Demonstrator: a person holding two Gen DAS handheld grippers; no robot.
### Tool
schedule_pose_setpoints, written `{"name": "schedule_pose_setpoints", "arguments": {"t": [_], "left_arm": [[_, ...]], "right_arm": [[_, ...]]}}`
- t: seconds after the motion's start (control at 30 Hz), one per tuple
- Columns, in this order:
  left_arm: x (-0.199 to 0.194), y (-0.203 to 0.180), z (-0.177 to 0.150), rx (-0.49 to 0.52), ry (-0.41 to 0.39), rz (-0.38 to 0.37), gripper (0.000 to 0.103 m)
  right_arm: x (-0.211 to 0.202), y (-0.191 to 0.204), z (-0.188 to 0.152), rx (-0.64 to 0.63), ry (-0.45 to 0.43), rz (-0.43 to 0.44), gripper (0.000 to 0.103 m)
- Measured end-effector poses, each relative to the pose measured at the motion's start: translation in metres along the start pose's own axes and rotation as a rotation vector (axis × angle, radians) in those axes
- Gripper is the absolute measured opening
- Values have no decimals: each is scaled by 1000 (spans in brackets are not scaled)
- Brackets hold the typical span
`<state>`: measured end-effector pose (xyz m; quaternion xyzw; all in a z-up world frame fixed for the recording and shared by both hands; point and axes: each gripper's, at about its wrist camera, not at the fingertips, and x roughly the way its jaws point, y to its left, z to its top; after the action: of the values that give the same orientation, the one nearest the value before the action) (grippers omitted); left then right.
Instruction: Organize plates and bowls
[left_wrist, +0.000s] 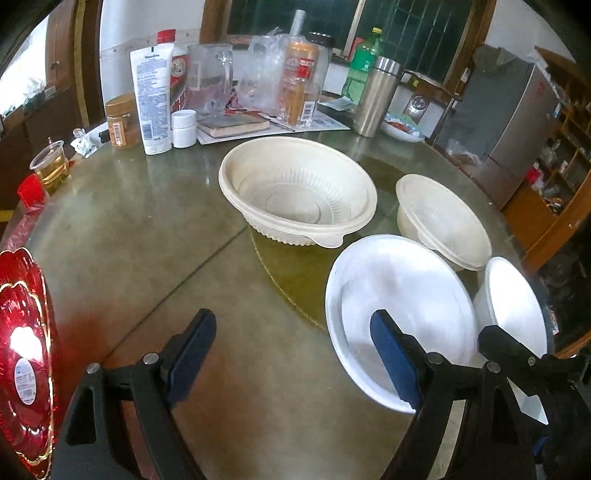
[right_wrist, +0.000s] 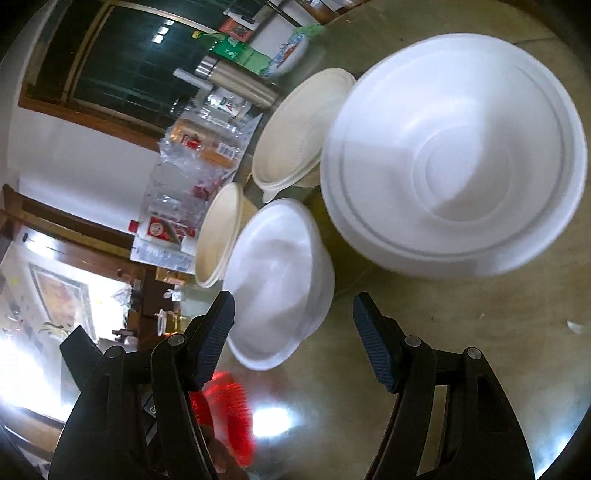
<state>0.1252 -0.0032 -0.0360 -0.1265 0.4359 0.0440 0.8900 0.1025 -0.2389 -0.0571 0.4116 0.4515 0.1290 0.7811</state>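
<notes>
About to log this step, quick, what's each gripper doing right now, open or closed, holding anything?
Left gripper: open, holding nothing, above the table.
Right gripper: open, holding nothing; small white bowl just ahead, not gripped.

The left gripper (left_wrist: 295, 354), a black linkage frame with two blue ribbed pads, points steeply downward with its jaws spread wide and nothing between the pads. Its left finger (left_wrist: 192, 350) and right finger (left_wrist: 395, 362) stand well apart. The right gripper (right_wrist: 293, 336), of the same black frame and blue pads, is rolled over to one side and tilted downward; its jaws are parted and empty. Its black arm also shows at the near right of the left wrist view.
</notes>
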Motion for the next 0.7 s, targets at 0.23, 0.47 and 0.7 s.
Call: {"name": "schedule_pose_setpoints", "arguments": {"t": [0.23, 0.47, 0.7], "left_arm": [[15, -5, 1, 5, 3, 20, 85], [25, -17, -3, 84, 21, -21, 15], [18, -20, -6, 120, 2, 14, 15]], "right_arm": [[8, 1, 4, -41, -13, -24, 48], [17, 3, 3, -108, 12, -34, 15], [17, 4, 1, -132, 18, -34, 13]]}}
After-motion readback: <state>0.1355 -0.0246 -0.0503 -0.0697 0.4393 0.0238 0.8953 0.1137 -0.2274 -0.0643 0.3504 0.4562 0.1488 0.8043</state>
